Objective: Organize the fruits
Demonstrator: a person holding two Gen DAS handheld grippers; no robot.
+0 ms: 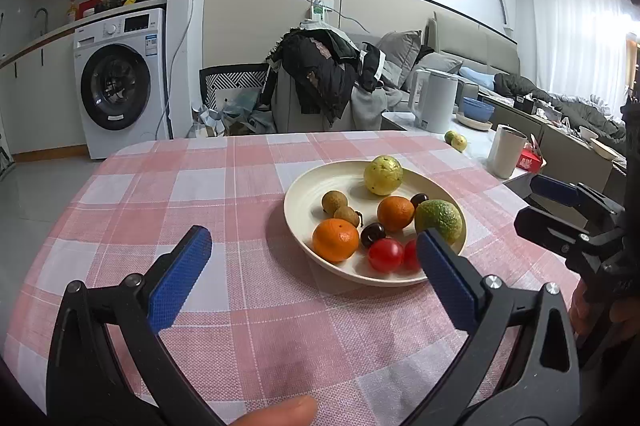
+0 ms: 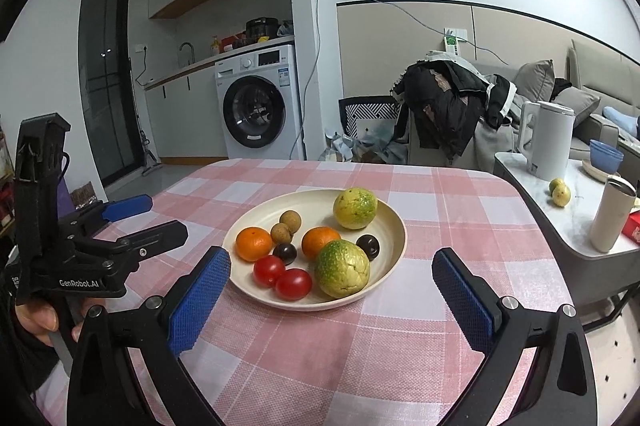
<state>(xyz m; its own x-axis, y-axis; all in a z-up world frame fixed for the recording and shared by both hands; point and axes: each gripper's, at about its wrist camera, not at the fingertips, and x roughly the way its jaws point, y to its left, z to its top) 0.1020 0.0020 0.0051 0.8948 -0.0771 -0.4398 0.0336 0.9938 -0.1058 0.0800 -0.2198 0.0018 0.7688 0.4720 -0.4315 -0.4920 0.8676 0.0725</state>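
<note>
- Cream plate (image 2: 394, 226) sits on the pink checked worktop (image 2: 360, 346), holding every fruit.
- On it: two green-yellow guavas (image 2: 342, 268), two oranges (image 2: 253, 244), two red tomatoes (image 2: 293, 283), two brown longans (image 2: 289, 220) and two dark cherries (image 2: 367, 246).
- Left claw (image 1: 312, 274) hangs spread over the cloth, its right finger in front of the plate's near rim, holding nothing.
- Right claw (image 2: 332, 290) is spread wide too, empty, just short of the plate.

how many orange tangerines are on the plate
2. One round orange tangerine sits at the left edge of the cream round plate, beside the brown longans. The other orange tangerine lies near the middle, just behind the big green guava. None seems hidden.
</note>
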